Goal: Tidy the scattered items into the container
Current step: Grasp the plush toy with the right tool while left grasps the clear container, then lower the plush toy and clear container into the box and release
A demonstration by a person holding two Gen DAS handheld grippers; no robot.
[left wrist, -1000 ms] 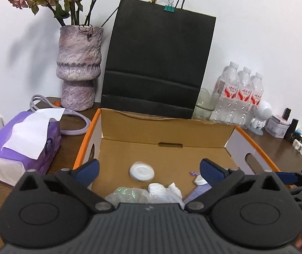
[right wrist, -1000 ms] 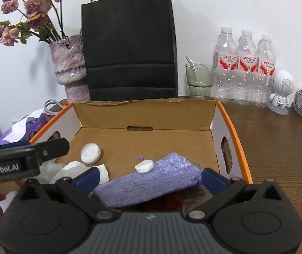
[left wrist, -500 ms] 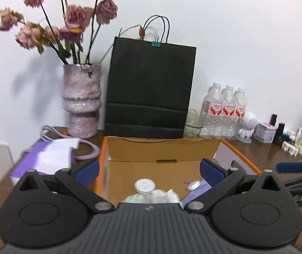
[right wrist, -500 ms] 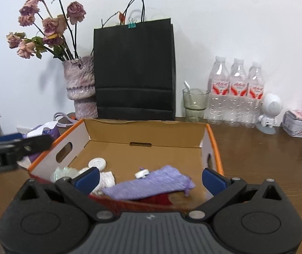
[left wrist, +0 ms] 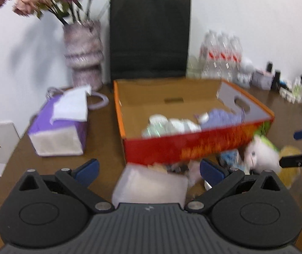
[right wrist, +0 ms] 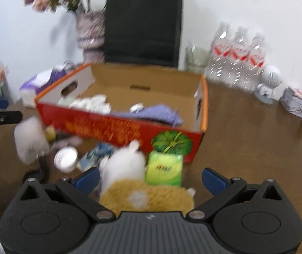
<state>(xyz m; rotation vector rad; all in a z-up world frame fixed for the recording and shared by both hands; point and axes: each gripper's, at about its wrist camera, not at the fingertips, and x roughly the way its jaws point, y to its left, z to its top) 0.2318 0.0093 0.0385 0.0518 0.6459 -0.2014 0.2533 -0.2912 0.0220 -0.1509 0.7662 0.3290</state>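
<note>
Cardboard box holds what looks like cloth; both grippers gape wide, empty.

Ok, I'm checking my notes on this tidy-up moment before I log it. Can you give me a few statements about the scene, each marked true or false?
1. A purple cloth lies inside the cardboard box. True.
2. The right gripper is shut on the white plush toy. False: its jaws stand open, with the toy on the table between them.
3. The green packet lies in the box. False: it is on the table in front of the box.
4. The left gripper is open and holds nothing. True.
5. The tissue pack sits outside the box. True.
6. The black paper bag lies flat on the table. False: it stands upright behind the box.
</note>
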